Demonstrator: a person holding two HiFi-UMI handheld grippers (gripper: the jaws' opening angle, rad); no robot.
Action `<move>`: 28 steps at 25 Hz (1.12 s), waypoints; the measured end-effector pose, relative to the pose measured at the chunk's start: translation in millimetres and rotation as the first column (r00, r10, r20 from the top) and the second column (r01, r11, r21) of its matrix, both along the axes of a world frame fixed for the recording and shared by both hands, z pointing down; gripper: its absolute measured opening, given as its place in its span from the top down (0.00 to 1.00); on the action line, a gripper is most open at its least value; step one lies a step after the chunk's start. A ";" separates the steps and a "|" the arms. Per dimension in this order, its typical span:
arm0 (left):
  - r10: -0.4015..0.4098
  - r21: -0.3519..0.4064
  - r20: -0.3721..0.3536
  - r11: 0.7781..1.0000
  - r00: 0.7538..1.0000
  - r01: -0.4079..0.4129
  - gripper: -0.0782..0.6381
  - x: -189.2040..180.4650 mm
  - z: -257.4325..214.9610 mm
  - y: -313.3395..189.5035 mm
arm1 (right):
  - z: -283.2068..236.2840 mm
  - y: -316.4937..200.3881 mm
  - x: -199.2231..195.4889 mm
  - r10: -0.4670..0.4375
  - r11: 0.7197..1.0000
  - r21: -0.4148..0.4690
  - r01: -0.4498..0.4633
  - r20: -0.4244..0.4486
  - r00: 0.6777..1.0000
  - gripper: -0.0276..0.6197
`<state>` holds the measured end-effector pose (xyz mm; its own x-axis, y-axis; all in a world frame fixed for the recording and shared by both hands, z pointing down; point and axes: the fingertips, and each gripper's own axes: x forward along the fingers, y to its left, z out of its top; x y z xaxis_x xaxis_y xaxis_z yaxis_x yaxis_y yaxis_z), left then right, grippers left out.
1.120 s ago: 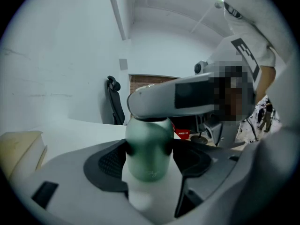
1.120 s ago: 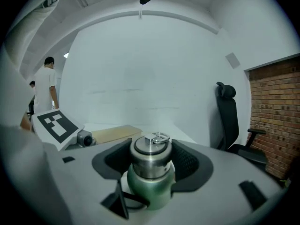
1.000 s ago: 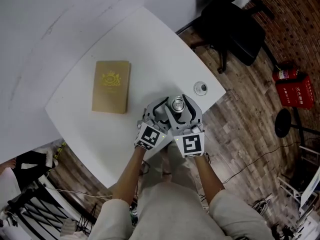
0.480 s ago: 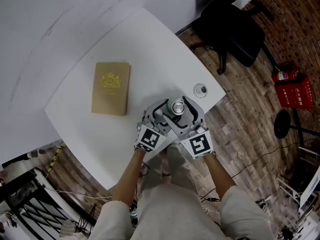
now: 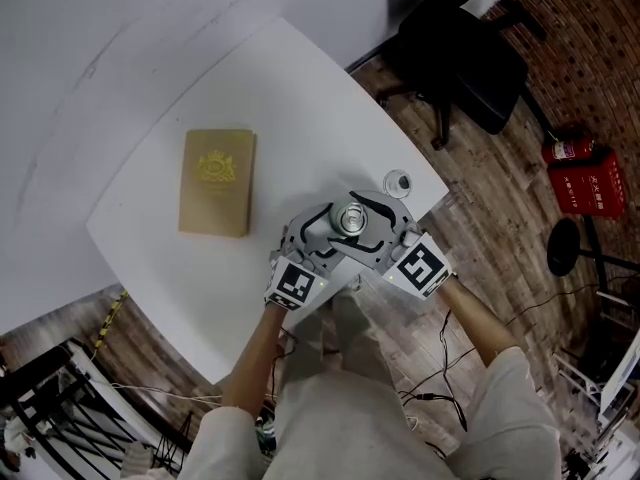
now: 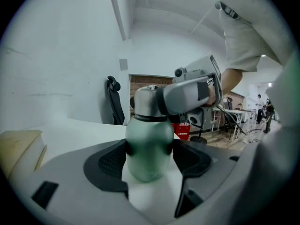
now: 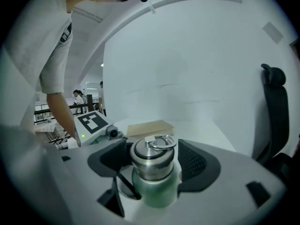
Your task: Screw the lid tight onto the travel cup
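Travel cup, a pale-green metal bottle [image 6: 149,149] with a brushed-steel lid [image 7: 151,159], stands upright near the corner of the white worktop [image 5: 290,98]. My left gripper [image 6: 149,161] has its jaws clenched on the green body. My right gripper [image 7: 152,168] has swung round to the right since a second ago. Its jaws have just been opening and now straddle the lid, released. I judge I am winding back for another tightening turn. Only the right gripper view shows the lid's ring. Only the head view shows the tan book [image 5: 217,181] and a small round piece [image 5: 397,181] nearby.
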<state>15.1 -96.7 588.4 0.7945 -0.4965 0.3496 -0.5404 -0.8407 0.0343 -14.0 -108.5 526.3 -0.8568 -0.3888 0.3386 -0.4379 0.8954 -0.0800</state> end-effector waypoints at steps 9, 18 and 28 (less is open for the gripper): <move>0.006 -0.004 0.001 1.000 1.000 -0.006 0.46 2.3 -3.4 0.3 | 5.9 2.9 -4.5 -0.127 0.992 -0.006 0.127 -0.061 0.990 0.47; 0.006 -0.002 -0.001 1.000 1.000 -0.006 0.46 1.8 -1.9 0.8 | 1.6 1.9 -2.4 -0.112 0.994 0.011 0.113 -0.054 0.992 0.54; 0.005 -0.006 -0.002 1.000 1.000 -0.005 0.46 1.6 -1.3 0.8 | 3.0 -0.8 0.2 0.014 0.999 0.047 -0.012 -0.042 0.999 0.56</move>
<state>16.7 -95.9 587.1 0.7979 -0.4902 0.3508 -0.5358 -0.8434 0.0402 -13.8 -109.3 529.3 -0.8368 -0.4159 0.3560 -0.4517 0.8920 -0.0197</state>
